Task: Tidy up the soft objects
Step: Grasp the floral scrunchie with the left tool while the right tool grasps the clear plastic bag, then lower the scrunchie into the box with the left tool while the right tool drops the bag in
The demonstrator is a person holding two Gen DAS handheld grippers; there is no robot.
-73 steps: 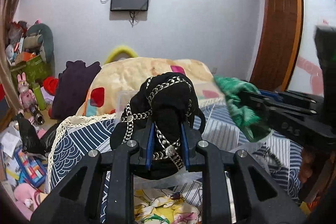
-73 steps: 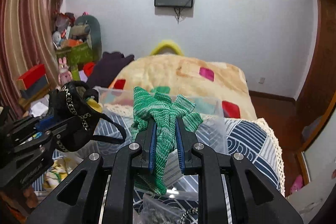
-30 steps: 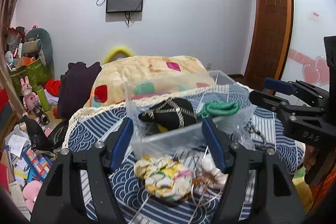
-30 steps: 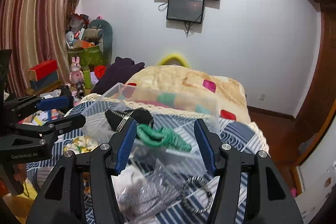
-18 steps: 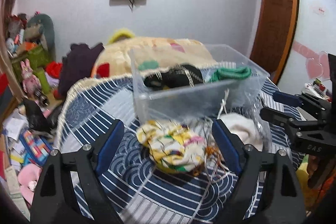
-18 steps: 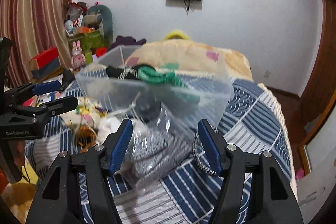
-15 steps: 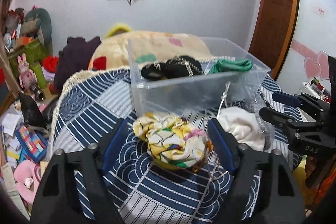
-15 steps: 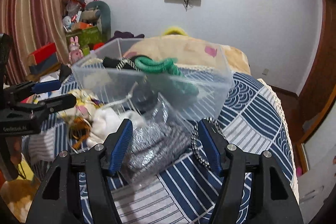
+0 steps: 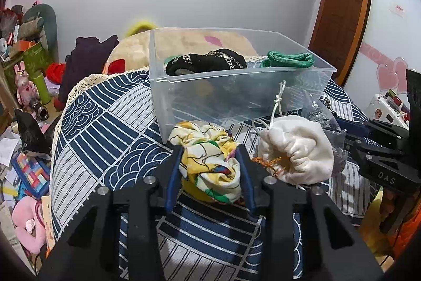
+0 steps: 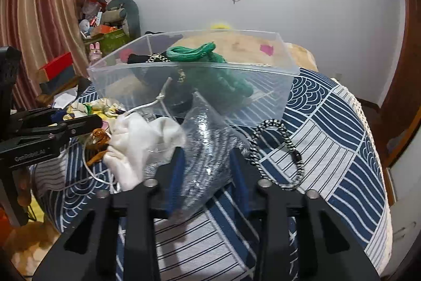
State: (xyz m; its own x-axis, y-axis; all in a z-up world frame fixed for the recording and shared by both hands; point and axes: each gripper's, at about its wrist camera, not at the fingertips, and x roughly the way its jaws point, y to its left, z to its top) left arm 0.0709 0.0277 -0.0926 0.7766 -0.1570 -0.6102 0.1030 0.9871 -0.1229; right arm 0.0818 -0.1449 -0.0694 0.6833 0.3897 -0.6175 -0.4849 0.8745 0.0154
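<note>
A clear plastic bin (image 9: pixel 323 67) (image 10: pixel 286 75) on the patterned table holds a black chained item (image 9: pixel 208 61) and a green knit item (image 9: pixel 289 59) (image 10: pixel 200 52). My left gripper (image 9: pixel 209 170) is open, its jaws on either side of a yellow floral cloth (image 9: pixel 208 157) that lies in front of the bin. A white drawstring pouch (image 9: pixel 297 149) (image 10: pixel 139 133) lies beside the cloth. My right gripper (image 10: pixel 208 170) is open, its jaws around a clear bag of grey knit (image 10: pixel 208 149).
A black-and-white braided bracelet (image 10: pixel 279 149) lies on the blue patterned tablecloth (image 9: pixel 105 128) right of the bag. Beyond the table are a bed with a beige blanket (image 9: pixel 136 52), floor clutter at the left (image 9: pixel 23 123) and a wooden door (image 9: pixel 339 4).
Both grippers let go of the black and green items, which now lie in the bin. Both then came down and forward and narrowed around the floral cloth and the knit bag.
</note>
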